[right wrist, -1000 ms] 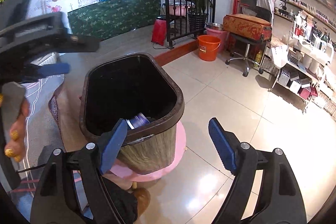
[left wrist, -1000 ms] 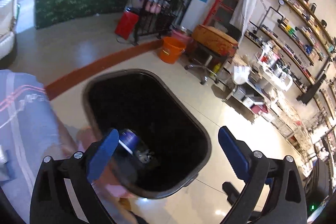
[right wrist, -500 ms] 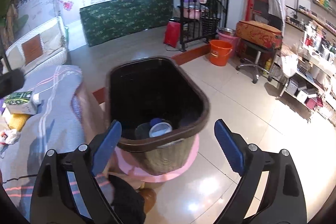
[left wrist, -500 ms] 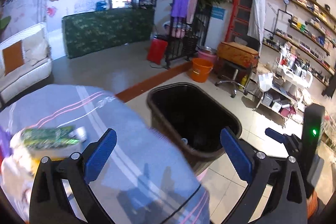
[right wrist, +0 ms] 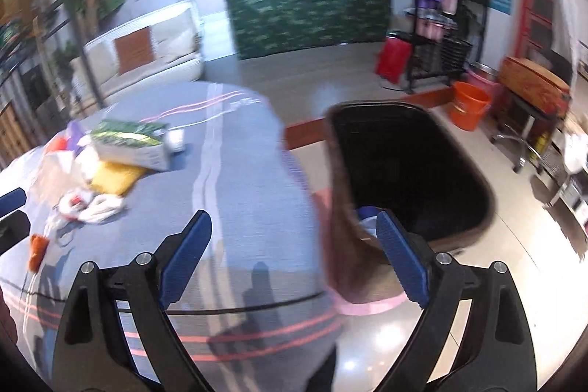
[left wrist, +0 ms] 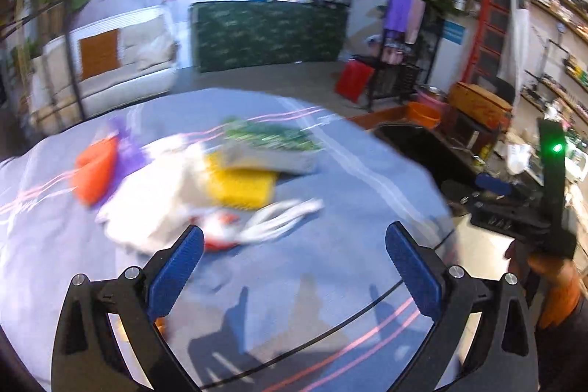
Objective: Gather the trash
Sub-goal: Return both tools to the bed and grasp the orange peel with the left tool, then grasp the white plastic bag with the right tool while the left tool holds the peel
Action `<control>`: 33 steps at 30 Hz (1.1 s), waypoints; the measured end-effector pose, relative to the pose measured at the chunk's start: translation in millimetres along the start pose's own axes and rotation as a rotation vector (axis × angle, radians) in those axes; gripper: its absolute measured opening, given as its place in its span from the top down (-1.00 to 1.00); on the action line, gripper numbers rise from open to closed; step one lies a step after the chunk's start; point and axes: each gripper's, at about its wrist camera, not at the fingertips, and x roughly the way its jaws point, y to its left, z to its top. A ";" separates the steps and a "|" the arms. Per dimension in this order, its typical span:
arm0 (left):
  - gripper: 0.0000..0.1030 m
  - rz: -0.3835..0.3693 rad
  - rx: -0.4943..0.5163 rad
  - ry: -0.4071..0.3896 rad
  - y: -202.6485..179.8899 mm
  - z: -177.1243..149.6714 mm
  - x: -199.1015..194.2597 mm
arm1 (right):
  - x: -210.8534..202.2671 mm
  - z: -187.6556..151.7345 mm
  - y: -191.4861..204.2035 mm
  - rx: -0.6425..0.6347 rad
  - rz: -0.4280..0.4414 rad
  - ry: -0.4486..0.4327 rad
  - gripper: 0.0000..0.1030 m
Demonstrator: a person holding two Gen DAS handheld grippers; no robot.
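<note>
1. Blue-padded jaws of the left gripper point(left wrist: 294, 254) stand wide apart with nothing between them, above the grey-blue striped tablecloth point(left wrist: 330, 267).
2. Just beyond those pads lies the trash, blurred: a crumpled white plastic bag point(left wrist: 161, 197) with a red-and-white scrap at its near edge, and a white twisted strip point(left wrist: 283, 214) beside it.
3. Behind the bag sits a flat yellow packet point(left wrist: 240, 184), with a green-printed carton point(left wrist: 272, 146) lying partly on top of it; an orange item point(left wrist: 93, 169) and a purple wrapper point(left wrist: 126, 149) lie to the left.
4. The right gripper point(right wrist: 294, 252) is likewise released, empty, over the table's edge; its right pad overlaps the near rim of the bin in the picture.
5. The dark trash bin point(right wrist: 408, 171) stands on the tiled floor just beside the table, a blue-rimmed container point(right wrist: 367, 214) visible inside near the rim.
6. Farther off are an orange bucket point(right wrist: 470, 105), a green-patterned counter point(right wrist: 308, 17) and a white sofa point(right wrist: 147, 46).
</note>
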 end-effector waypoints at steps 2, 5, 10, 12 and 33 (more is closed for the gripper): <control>-0.90 0.048 -0.012 0.014 18.6 -8.5 -4.2 | -1.9 0.4 15.9 -0.028 0.026 0.001 -0.74; -0.89 0.091 -0.057 0.052 49.4 -21.3 -4.3 | -2.2 5.0 35.9 -0.064 0.061 0.007 -0.75; -0.71 0.120 -0.122 0.137 90.6 -42.3 6.1 | -5.0 7.7 62.7 -0.115 0.109 0.012 -0.75; -0.68 0.118 -0.137 0.162 99.4 -45.3 11.8 | -4.6 6.8 72.9 -0.126 0.124 0.021 -0.75; 0.22 0.106 -0.174 0.211 113.6 -70.6 12.5 | 6.5 0.5 129.1 -0.247 0.260 0.123 -0.75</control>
